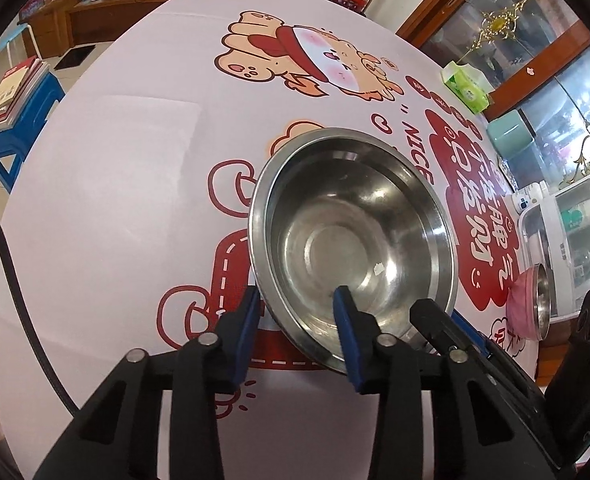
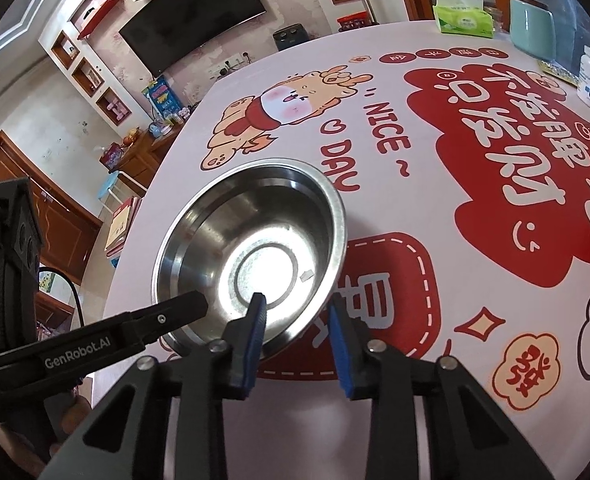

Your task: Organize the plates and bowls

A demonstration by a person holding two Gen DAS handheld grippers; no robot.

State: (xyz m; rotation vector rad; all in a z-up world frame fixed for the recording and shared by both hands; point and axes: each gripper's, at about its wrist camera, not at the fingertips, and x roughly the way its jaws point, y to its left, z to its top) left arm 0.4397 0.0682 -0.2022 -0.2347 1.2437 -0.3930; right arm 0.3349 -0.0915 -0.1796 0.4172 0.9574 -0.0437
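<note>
Blue stool (image 1: 13, 136) stacked with books (image 1: 9, 90) far left, off the surface (image 1: 115, 200). Steel bowl (image 1: 351, 240) mid-surface, empty apart from a tiny white scrap. Left tongs (image 1: 299, 312) and right tongs (image 2: 297, 320) both open, each straddling the rim, not clamped. Tissue pack (image 1: 465, 86), pink bowl (image 1: 529, 306) over right.

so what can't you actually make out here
- Left wrist view: the bowl's near rim, behind the left claw; whether it grips or only straddles is unclear.
- Right wrist view: the same for the right claw.
- Left wrist view: the pink bowl, partly hidden by the right claw's body.
- Neither view shows any plates.
</note>
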